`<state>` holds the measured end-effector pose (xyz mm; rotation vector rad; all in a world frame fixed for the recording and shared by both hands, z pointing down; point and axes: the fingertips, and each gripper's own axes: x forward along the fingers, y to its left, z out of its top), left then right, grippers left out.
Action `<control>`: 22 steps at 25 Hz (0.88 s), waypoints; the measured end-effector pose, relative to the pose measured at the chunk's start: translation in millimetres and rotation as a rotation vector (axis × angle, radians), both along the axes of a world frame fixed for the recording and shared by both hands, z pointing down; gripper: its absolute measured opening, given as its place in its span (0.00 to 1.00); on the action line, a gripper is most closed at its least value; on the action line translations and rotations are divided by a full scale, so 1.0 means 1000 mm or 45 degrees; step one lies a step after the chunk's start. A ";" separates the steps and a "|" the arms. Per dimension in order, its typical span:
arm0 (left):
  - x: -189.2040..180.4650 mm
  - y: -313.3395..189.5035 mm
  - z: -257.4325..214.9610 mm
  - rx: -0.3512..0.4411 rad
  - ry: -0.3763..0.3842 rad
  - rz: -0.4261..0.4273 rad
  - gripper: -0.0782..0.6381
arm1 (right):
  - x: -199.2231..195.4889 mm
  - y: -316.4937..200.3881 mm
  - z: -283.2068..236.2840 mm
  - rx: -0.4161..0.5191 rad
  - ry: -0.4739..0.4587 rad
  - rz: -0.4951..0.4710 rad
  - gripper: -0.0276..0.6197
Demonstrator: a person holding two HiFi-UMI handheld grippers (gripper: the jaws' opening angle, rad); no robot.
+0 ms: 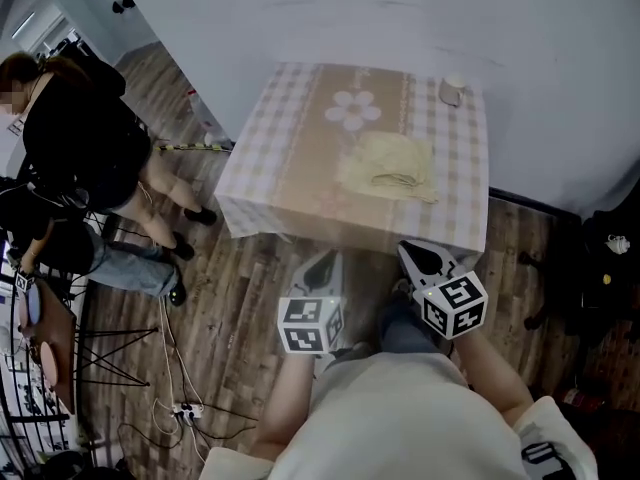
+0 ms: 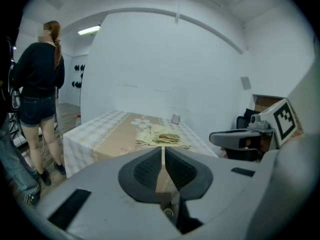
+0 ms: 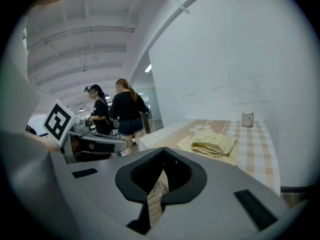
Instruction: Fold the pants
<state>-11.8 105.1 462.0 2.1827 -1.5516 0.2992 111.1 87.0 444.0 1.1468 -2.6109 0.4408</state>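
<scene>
**A:** How are the tools set?

**B:** The left hand-held gripper [image 1: 325,263] has its jaws drawn together to a hairline slit with nothing in it. The right hand-held gripper [image 1: 425,258] is fully closed and also empty. Both hover off the near edge of the worktop [image 1: 290,158], well apart from the pants [image 1: 388,165].

**A:** And the pants?

**B:** They lie in a folded, pale yellow bundle on the right half of the worktop, toward the far side.

**A:** What could spoil it?

**B:** I think the fold looks done, so reaching back in is the danger. Closed tips pushed across could drag the top layer open or ruck up the checked cloth. A wide sweep to the right could tip the mug [image 1: 453,90] at the far right corner.

**A:** Counts?

**B:** Two hand-held grippers, one pair of pants, one mug, one worktop and two bystanders [image 1: 80,138] at the left.
</scene>
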 end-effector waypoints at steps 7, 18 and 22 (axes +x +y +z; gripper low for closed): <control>-0.007 0.040 -0.002 0.013 0.005 -0.010 0.14 | -0.005 0.037 -0.009 0.040 -0.020 0.005 0.04; -0.011 0.063 -0.003 0.027 -0.001 -0.008 0.14 | -0.004 0.058 -0.013 0.062 -0.032 0.039 0.04; -0.012 0.065 -0.003 0.029 -0.001 -0.012 0.14 | -0.005 0.060 -0.015 0.080 -0.018 0.031 0.04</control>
